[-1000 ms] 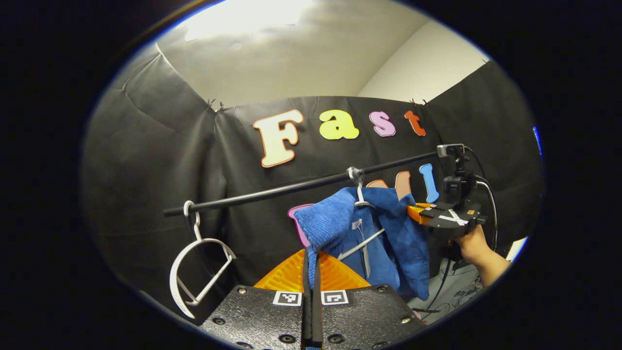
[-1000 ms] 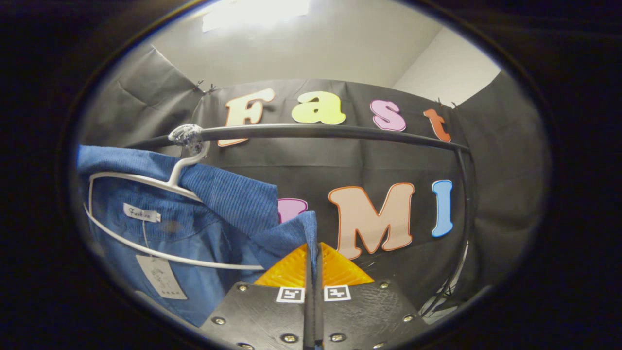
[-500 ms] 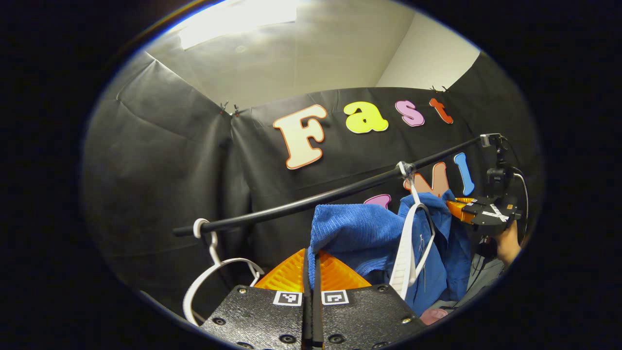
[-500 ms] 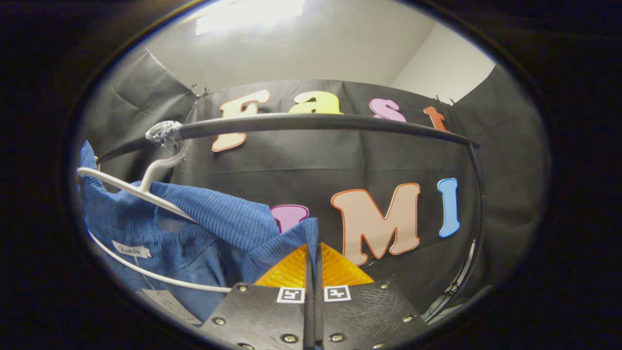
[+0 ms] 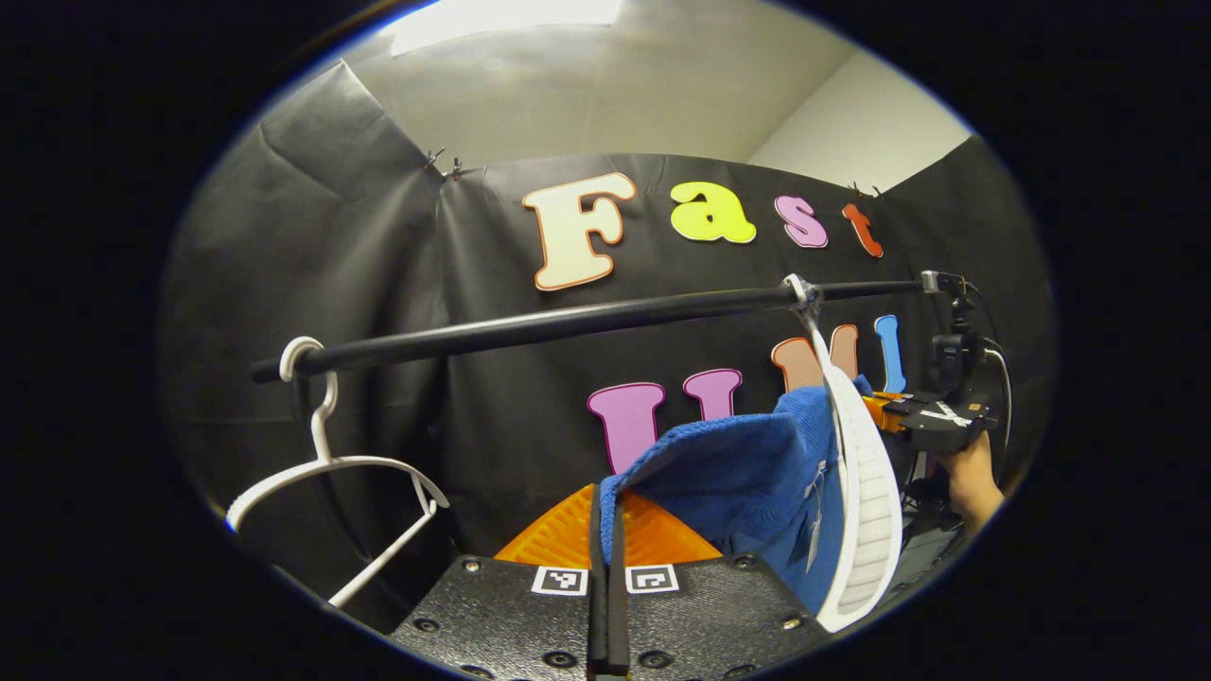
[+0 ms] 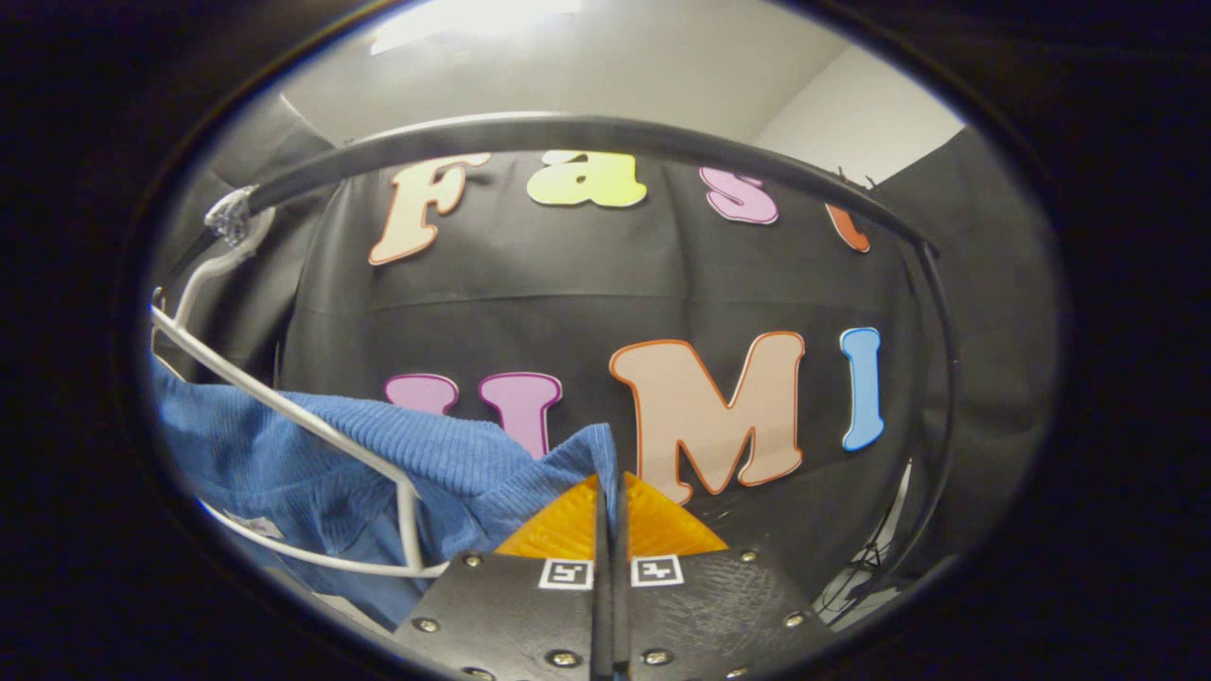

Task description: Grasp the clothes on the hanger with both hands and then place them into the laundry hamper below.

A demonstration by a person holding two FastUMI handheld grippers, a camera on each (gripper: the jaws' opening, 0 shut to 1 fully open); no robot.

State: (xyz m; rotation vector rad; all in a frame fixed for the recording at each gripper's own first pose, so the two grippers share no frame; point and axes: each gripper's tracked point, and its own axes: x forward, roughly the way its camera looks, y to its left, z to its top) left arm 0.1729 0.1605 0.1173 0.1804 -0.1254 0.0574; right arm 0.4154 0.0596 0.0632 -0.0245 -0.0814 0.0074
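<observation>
Blue ribbed shirt (image 5: 733, 468) stretches between both tongs below the black rail (image 5: 530, 326). The left gripper (image 5: 605, 530) pinches one edge; the right gripper (image 6: 605, 501) pinches another at 6 o'clock. A white hanger (image 6: 284, 416) hangs at 9 o'clock.

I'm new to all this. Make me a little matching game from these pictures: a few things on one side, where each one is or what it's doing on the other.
Things:
1. blue garment
2. empty white hanger
3. black rail
4. left gripper

States:
A. runs across, carrying both hangers
B. shut on blue cloth
C. hangs bare near the rail's end
D. pinched at two places, off its hanger's shoulder

Pairs: 1-D, 2-C, 3-A, 4-B
</observation>
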